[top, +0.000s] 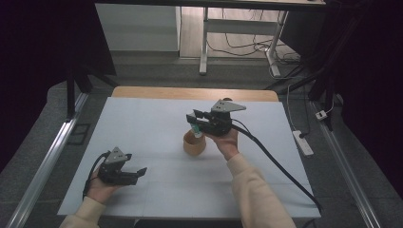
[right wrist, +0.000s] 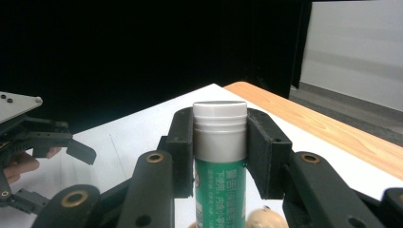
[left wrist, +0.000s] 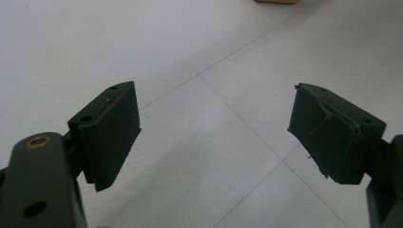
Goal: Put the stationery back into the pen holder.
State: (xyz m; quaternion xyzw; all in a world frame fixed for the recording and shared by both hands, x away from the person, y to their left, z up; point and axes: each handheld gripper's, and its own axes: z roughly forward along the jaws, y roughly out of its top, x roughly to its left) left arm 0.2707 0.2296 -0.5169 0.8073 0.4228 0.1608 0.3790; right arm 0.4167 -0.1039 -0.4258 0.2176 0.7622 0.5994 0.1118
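Right gripper clamps our rigid, light glue stick below its cap; left gripper, at 7 o'clock, stands apart.

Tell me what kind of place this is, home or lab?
Probably a lab or workshop set up for recording, not a home. A white-covered table sits between metal rails, dark curtains hang around it, and a power strip lies on the grey carpet among loose cables under a desk.
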